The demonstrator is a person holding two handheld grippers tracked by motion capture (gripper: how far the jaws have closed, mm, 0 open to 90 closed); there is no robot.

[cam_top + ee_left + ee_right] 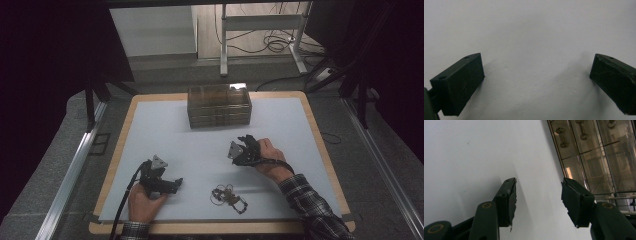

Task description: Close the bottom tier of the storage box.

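**Both tongs free, tangle lying between the hands**

Left tongs [172, 184] rest low on the worktop [165, 130], jaws spread wide over bare white sheet, nothing between them. Just right of them, near the front edge, lies a small metal tangle [229, 196] (chain or linked bits; too small to tell). Its long axis runs from upper left to lower right. Right tongs [246, 145] sit farther back, jaws parted and empty, aimed toward the clear box [218, 106] at the rear, where knobbed pieces show behind its panes.

Judgement: the tangle lies toward the person from the right tongs and rightward of the left; the two stand about equally near it, but the left tongs already point its way.
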